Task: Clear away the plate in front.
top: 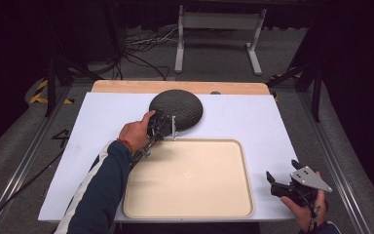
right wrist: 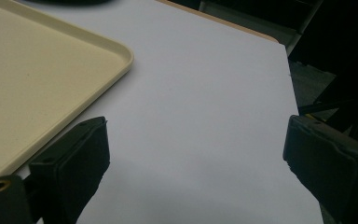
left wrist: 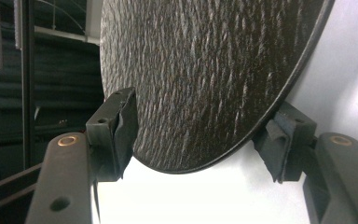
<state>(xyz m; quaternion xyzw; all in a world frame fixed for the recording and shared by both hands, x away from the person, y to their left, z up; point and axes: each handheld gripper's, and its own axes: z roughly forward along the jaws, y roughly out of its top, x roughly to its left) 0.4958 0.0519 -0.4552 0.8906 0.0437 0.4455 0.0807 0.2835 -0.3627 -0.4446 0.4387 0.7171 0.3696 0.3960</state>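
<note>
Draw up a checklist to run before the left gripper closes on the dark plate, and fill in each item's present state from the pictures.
1. Left gripper jaws open: ok.
2. Plate rim between the jaws: ok, one jaw on each side of the rim.
3. Pads touching the plate: cannot tell, the near pad looks very close.
4. Tray free to receive the plate: ok, nothing lies in it.
5. Right gripper out of the way: ok, open, beside the tray's right edge.
6. Plate flat on the table: cannot tell.
</note>
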